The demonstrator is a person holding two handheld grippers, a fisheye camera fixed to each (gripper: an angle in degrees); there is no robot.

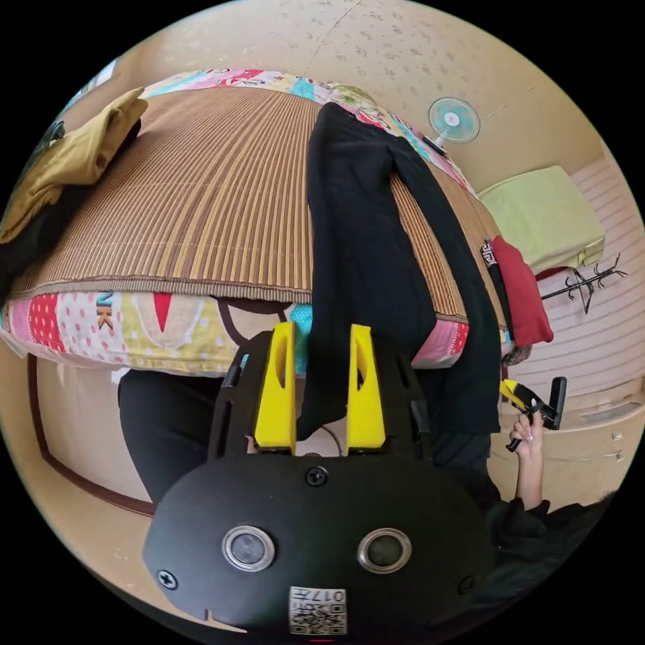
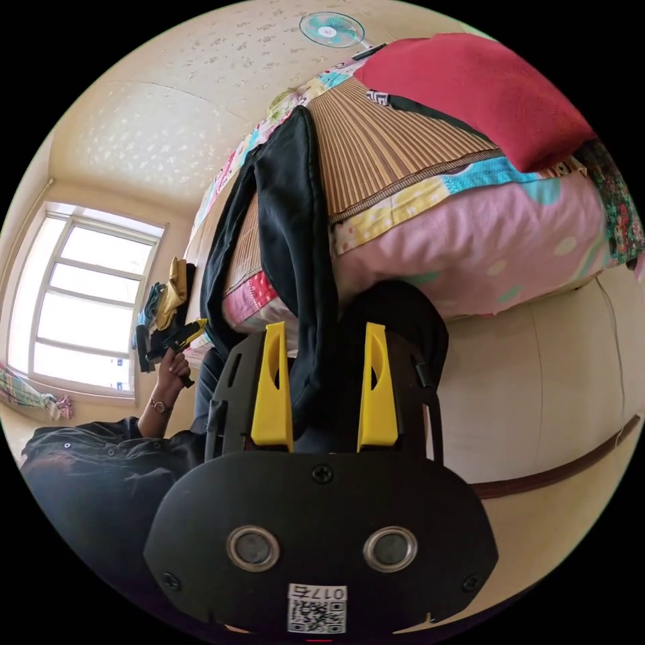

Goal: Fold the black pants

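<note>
Left tongs (image 1: pixel 321 336): yellow jaws spread apart, gripping nothing; the pants' hanging cloth lies in the gap between them, and whether it touches either jaw cannot be told.
Right tongs (image 2: pixel 326 336): jaws likewise spread, closed on nothing; black cloth hangs through the gap, close to the left jaw.
Pants (image 1: pixel 363 222): black, lying lengthwise on the bed ahead of the left tongs, legs reaching away toward the far edge, the near end draped over the bed's side and hanging down to the jaws. In the right gripper view the pants (image 2: pixel 295 222) run up from the tongs over the bed's edge.
Mat (image 1: pixel 201 195): brown striped, spread on the bed beyond the left tongs; the pants lie across its right part.
Bed (image 1: pixel 134 329): patchwork cover showing under the mat's near edge, just past the left jaws.
Red cloth (image 1: pixel 524 289): at the mat's edge, right of the left tongs, beside the pants. In the right gripper view it sits beyond the right tongs, up and to the right (image 2: pixel 484 87).
Yellow cloth (image 1: pixel 74 161): piled at the bed's far left corner, well away from the left tongs.
Hand (image 1: pixel 527 430): right of the left tongs, holding the other tongs. In the right gripper view, a hand (image 2: pixel 171 373) to the left holds the other tongs.
Fan (image 1: pixel 453 119): far beyond the left tongs, past the bed.
Window (image 2: pixel 87 302): far left of the right tongs.
</note>
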